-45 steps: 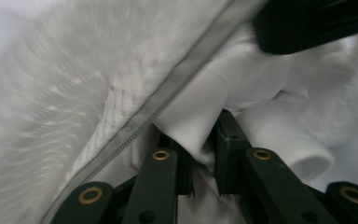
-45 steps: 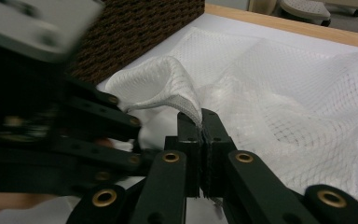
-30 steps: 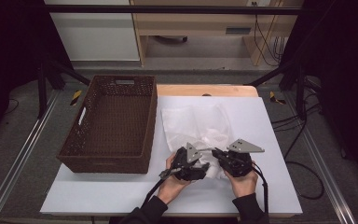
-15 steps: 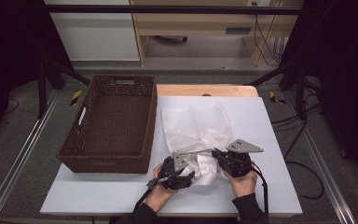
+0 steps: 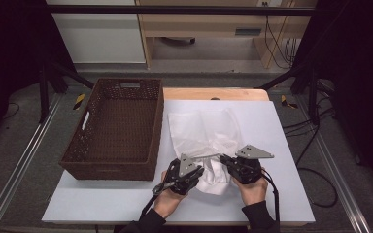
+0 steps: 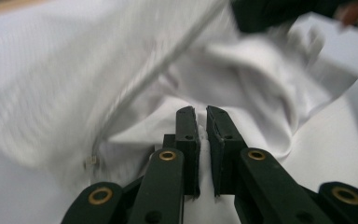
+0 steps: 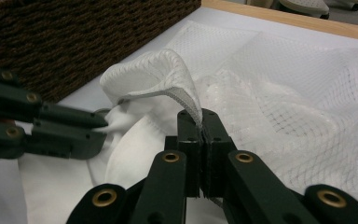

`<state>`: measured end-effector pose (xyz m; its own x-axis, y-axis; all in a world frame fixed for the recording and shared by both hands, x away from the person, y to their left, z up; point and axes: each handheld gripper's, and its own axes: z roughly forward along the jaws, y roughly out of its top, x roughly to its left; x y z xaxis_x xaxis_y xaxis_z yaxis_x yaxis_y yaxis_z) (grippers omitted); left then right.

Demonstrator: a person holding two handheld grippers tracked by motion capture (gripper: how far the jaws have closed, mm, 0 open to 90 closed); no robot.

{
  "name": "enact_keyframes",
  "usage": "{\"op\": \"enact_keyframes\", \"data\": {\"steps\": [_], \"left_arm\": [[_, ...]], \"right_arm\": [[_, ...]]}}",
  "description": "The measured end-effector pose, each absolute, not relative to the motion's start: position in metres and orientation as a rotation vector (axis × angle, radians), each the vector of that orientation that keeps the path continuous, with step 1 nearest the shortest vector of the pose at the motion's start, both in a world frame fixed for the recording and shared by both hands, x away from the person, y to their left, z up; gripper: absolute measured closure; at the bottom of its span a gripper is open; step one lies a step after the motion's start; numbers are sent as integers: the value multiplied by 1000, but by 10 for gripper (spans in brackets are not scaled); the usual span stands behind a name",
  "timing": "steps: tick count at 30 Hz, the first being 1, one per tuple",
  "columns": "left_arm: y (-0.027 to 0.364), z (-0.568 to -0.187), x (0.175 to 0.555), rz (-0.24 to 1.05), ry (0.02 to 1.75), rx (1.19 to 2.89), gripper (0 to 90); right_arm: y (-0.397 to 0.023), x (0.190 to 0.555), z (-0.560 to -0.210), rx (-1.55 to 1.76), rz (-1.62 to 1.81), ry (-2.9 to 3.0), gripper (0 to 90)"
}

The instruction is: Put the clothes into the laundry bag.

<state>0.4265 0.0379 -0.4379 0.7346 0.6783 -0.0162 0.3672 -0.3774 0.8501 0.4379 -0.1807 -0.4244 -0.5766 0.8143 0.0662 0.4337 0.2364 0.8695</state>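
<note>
- The wicker basket [image 5: 114,128] takes up the left half of the white table [image 5: 291,145]; its tall walls block any low sideways pass from the middle.
- The mesh bag [image 5: 204,131] lies just beside the basket's right wall, leaving hardly a gap between them.
- The left gripper [image 5: 194,175] and right gripper [image 5: 226,162] crowd the bag's near end with the white cloth [image 5: 212,177] bunched between them.
- Bare table runs right of the bag to the edge, and along the near edge left of the left gripper, in front of the basket.
</note>
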Motion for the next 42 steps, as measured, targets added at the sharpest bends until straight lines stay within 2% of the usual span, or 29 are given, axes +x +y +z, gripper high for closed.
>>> {"op": "enact_keyframes", "data": {"steps": [4,9,14,17,18,19,20,21,23,27,30,31,36,38,42], "left_arm": [[20,-436,439,455,778,2027,822],[-1,-458,460,527,806,2079,814],[-5,-475,470,579,818,2092,779],[-2,-473,470,558,828,2092,754],[2,-472,469,540,838,2083,719],[7,-469,466,502,852,2068,614],[7,-469,466,502,852,2068,563],[16,-464,459,447,847,2032,500],[21,-460,454,420,837,2020,424],[35,-448,427,409,772,2024,334],[38,-444,417,393,750,2034,302],[39,-443,408,351,743,2049,285],[21,-456,391,272,687,2110,257],[14,-461,391,288,682,2127,257],[-5,-478,405,313,726,2157,327]], "right_arm": [[-181,437,-423,1147,1296,2104,883],[-182,436,-421,1146,1314,2103,883],[-182,436,-421,1144,1310,2105,883],[-183,436,-421,1148,1307,2104,883],[-182,436,-422,1149,1306,2104,883],[-183,436,-422,1144,1300,2102,883],[-183,436,-422,1144,1300,2102,883],[-183,436,-422,1146,1302,2102,883],[-183,437,-422,1148,1299,2103,883],[-183,437,-422,1148,1297,2103,883],[-183,437,-422,1148,1296,2104,883],[-183,437,-422,1152,1294,2102,883],[-183,437,-422,1153,1295,2099,883],[-183,437,-422,1152,1294,2099,883],[-184,437,-421,1153,1295,2099,883]]}}
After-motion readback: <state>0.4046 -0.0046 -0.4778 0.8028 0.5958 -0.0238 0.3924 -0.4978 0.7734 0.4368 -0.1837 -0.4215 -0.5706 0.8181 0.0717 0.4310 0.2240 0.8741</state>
